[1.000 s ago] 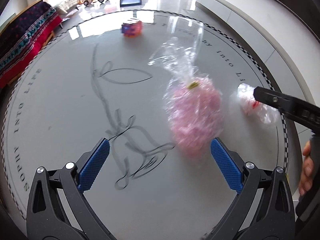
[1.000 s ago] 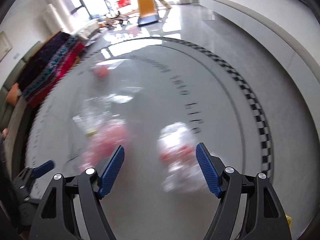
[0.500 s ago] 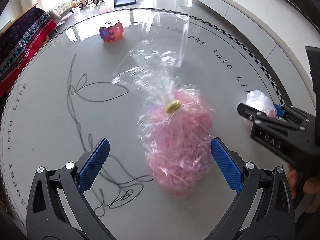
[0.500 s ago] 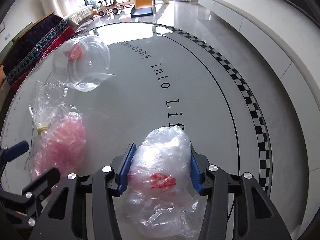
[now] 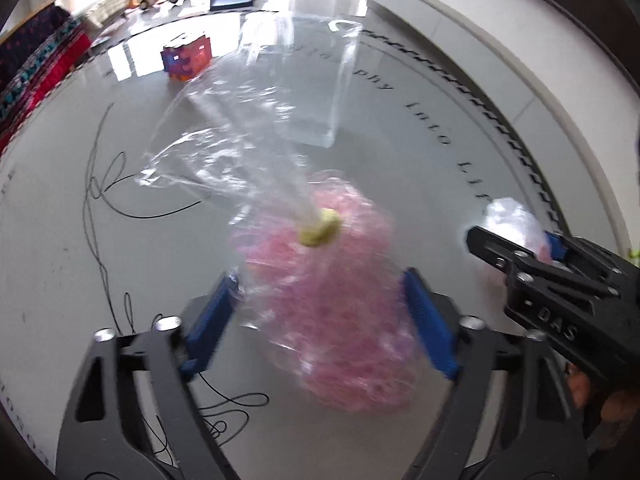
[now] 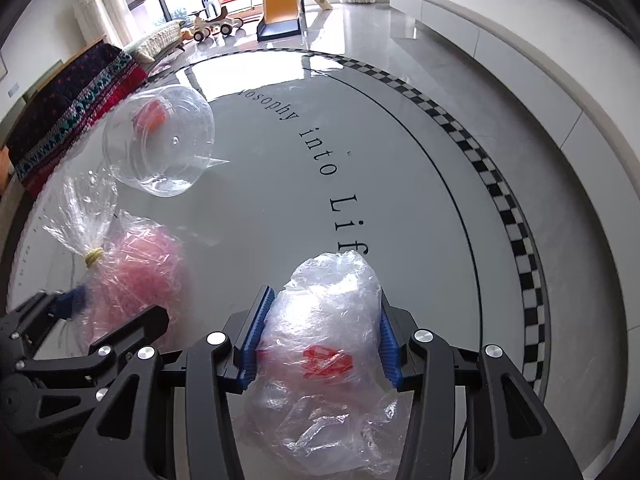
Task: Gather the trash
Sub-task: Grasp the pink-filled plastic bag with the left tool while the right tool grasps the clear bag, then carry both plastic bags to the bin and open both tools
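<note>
Two bags of trash lie on the round grey table (image 6: 420, 208), one at each gripper. The left gripper (image 5: 322, 312) has the pink-filled clear bag (image 5: 332, 320) between its blue pads; the jaws have just been closing, and the pads sit at the bag's sides, though the blurred view leaves it unclear whether they press on it. The bag's neck, tied with one yellow band (image 5: 322, 230), fans out ahead of the jaws. The right gripper (image 6: 320, 334) is clamped on the crumpled clear bag with a red print (image 6: 324, 344), both pads pressed into its sides, the bag bulging ahead of and below the jaws. Ahead and to the left of the right jaws one clear plastic tub (image 6: 160, 144) lies on its side. Far ahead of the left jaws stands one small colourful box (image 5: 186, 58). A hand (image 5: 600, 400) shows at the right edge of the left view.
</note>
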Motion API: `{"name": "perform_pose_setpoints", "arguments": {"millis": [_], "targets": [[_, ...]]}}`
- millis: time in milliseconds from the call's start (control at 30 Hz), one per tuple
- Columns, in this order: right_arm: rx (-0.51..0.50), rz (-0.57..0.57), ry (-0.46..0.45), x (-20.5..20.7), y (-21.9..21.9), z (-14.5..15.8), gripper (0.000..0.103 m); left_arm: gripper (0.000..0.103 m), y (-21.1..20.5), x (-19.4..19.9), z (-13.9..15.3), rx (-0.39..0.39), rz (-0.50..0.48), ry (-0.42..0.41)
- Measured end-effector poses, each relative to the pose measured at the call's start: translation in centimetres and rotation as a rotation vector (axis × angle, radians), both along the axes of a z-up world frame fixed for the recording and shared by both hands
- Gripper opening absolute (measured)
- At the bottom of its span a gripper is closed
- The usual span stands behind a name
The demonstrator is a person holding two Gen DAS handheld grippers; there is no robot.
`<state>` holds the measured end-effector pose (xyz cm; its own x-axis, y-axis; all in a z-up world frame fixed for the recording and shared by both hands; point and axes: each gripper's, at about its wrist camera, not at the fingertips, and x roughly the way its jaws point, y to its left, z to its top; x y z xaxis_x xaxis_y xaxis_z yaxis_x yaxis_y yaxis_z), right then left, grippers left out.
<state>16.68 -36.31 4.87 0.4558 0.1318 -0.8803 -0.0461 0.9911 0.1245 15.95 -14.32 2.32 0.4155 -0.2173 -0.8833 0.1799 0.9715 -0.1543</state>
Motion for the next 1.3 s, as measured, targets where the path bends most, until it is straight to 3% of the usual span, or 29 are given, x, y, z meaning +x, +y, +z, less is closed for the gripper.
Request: {"name": "perform_pose_setpoints", "arguments": {"millis": [67,233,600,900,1300], "targets": [[0.005,0.001,0.007,-0.4,0.3,0.1,0.048,0.060,0.3,-0.5,0.3,-0.016,-0.004,-0.001],[0.014,0.007,-0.006,-1.3,1.3,1.2,0.048,0.050,1.4,-2.1,0.8,-0.030,-0.006,0.004],[0.023,0.069,-0.052,-4.3,6.1,5.2,0.048,0.050,4.5,-7.3,1.4,-0.026,0.004,-0.009],[0.052,0.177,-0.075,-9.4,12.7,7.7,0.048,0.050,8.5,-12.3,3.3,-0.033,0.046,-0.067],[0.076,0.384,-0.070,-16.3,24.0,8.1,0.048,0.050,16.2,-20.1,3.5,-0.016,0.197,-0.126]]}}
